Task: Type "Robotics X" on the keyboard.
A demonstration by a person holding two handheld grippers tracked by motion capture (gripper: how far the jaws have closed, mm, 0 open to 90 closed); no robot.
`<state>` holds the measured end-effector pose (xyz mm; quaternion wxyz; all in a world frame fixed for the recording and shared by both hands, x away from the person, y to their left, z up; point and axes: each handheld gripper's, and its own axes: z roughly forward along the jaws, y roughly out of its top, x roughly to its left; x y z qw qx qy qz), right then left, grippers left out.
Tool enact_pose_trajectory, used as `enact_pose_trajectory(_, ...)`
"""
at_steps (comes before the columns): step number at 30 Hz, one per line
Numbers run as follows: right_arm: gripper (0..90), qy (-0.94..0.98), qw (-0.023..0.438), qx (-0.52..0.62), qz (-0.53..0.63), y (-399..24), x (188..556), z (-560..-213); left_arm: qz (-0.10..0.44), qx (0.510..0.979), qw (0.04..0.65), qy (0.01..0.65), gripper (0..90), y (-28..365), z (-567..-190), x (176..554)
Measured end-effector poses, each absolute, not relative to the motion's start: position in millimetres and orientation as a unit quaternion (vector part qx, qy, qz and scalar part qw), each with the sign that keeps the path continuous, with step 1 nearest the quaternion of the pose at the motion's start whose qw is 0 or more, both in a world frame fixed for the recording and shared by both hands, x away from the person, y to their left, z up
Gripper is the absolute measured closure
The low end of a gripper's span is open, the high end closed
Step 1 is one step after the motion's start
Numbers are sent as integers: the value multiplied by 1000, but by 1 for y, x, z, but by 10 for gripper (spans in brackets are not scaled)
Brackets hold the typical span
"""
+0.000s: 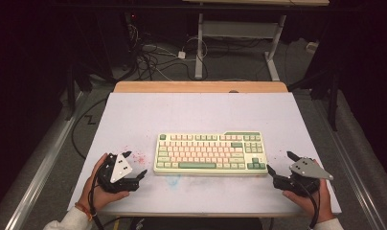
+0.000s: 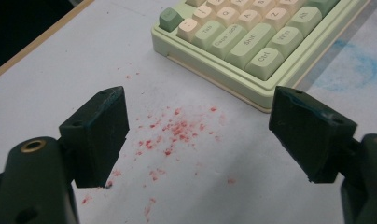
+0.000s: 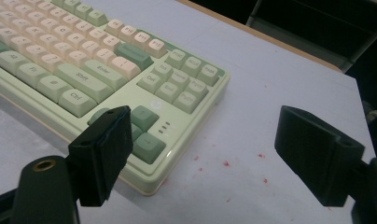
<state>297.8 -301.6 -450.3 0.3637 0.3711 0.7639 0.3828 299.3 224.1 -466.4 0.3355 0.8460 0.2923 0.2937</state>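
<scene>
A pale green and cream keyboard (image 1: pixel 210 153) lies flat in the middle of the white table top (image 1: pixel 201 112). My left gripper (image 1: pixel 135 164) rests just off the keyboard's left end, jaws wide apart with nothing between them. In the left gripper view the keyboard's near left corner (image 2: pixel 252 44) lies ahead of the open left gripper (image 2: pixel 198 135). My right gripper (image 1: pixel 280 163) sits just off the keyboard's right end, also open and empty. The right gripper view has the arrow-key corner of the keyboard (image 3: pixel 144 135) partly behind one black pad (image 3: pixel 102 151).
Red specks (image 2: pixel 172 133) stain the table between the left jaws, and a few (image 3: pixel 226 163) lie by the right gripper. A faint blue smudge (image 2: pixel 350 65) marks the table in front of the keyboard. Cables (image 1: pixel 153 57) and desk legs (image 1: pixel 199 45) stand on the floor beyond the table's far wooden edge (image 1: pixel 201 86).
</scene>
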Motion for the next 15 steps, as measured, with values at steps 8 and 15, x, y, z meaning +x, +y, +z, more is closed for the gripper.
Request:
enact_pose_trajectory(8,249,766,358,365,390,-301,295,-448,293,847,335,290,191,225,-466,296)
enact_pose_trajectory(15,489,773,348,354,395,-299,295,-441,295,846,323,306,224,229,-465,297)
